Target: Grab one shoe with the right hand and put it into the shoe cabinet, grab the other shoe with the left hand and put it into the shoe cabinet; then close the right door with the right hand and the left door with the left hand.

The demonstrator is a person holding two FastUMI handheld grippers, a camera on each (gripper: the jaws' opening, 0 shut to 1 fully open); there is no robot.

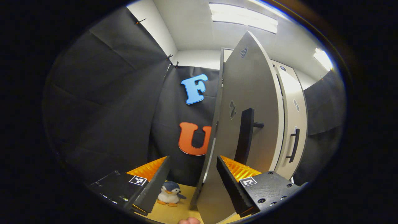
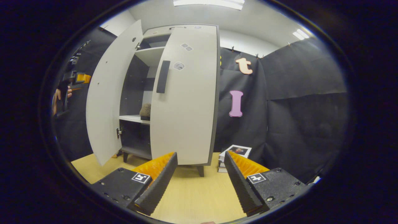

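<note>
The grey shoe cabinet (image 2: 183, 93) stands against the black wall. Its right door (image 2: 186, 102) looks closed, its black handle (image 2: 163, 76) facing me. The left door (image 2: 107, 93) is swung wide open. A brown fuzzy shoe (image 2: 145, 111) rests on the middle shelf (image 2: 132, 118) inside. My right gripper (image 2: 200, 183) is open and holds nothing, well back from the cabinet above the floor. My left gripper (image 1: 192, 183) is open just outside the left door (image 1: 248, 93), whose free edge runs between its fingers; the door's handle (image 1: 245, 133) is close ahead. The left gripper (image 2: 63, 93) also shows beyond that door.
A small penguin plush (image 1: 169, 193) sits on the wooden floor (image 2: 192, 193) by the wall. A stack of books (image 2: 233, 154) lies right of the cabinet. Black cloth walls close in on both sides. The right door's handle (image 1: 293, 144) is visible past the left door.
</note>
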